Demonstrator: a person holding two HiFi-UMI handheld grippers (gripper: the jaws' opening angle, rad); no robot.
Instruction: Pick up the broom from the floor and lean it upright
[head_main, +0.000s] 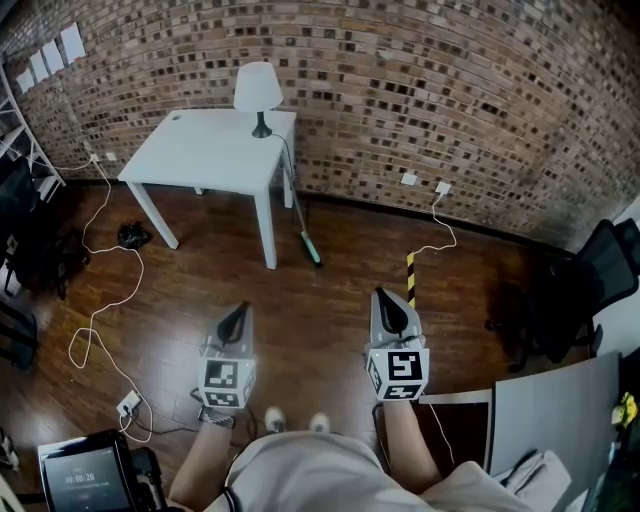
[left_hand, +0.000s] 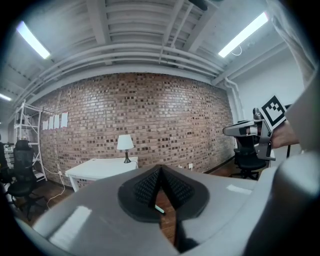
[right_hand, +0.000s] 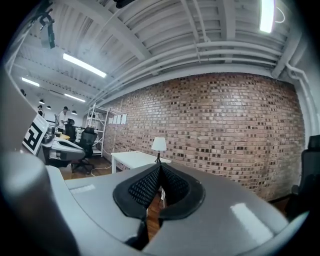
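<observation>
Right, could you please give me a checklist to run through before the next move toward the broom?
1. Broom located: ok, its green head is on the floor by the white table's front leg.
2. Broom's pose, lying flat or leaning: cannot tell from here.
3. Left gripper and right gripper empty: ok, nothing is between either pair of fingers.
4. Fingers open for a grasp: not ok, both pairs are shut.
5. Broom within reach: not ok, a stretch of wooden floor lies between both grippers and it.
</observation>
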